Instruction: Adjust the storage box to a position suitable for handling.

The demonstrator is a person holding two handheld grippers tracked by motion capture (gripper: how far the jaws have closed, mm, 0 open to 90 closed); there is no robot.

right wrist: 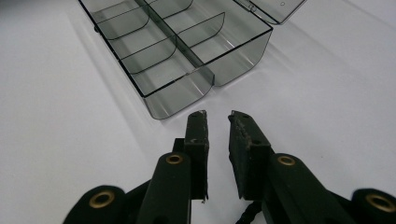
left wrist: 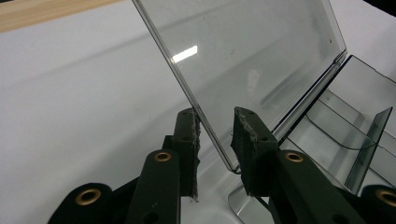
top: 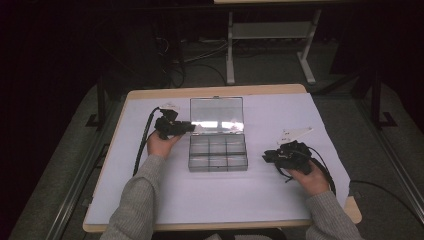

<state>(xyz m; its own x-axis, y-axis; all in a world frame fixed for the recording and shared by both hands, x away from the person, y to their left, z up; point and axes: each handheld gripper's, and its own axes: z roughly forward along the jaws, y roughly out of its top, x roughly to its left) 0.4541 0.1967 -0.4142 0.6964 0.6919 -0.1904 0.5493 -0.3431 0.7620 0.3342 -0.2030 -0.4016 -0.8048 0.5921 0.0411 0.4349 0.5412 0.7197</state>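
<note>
Standing open on the white table (top: 150, 200) is a clear box (top: 218, 153), its lid (top: 217, 114) swung back past upright and leaning away from the person. The left gripper (top: 189, 127) sits at the lid's left edge, and in the left gripper view that edge (left wrist: 205, 126) runs up between the pads: it lies against the left pad (left wrist: 189, 135), while a gap shows to the right pad (left wrist: 247, 140), so the jaws stand a little apart and I would not call it a firm grip. From that tool the lid rises straight ahead and tilts off to the right, its hinge line running away toward the tray. The right gripper (top: 266, 156) rests well to the right of the box, jaws slightly parted with nothing between them; from it the tray lies ahead and to the left, its near corner (right wrist: 159, 109) closest and its long side running off up-left. The left hand is clearly the nearer one to the lid. Whatever comes next with the lid likely turns on that edge, which points upward while the lid's long axis runs across the table.
</note>
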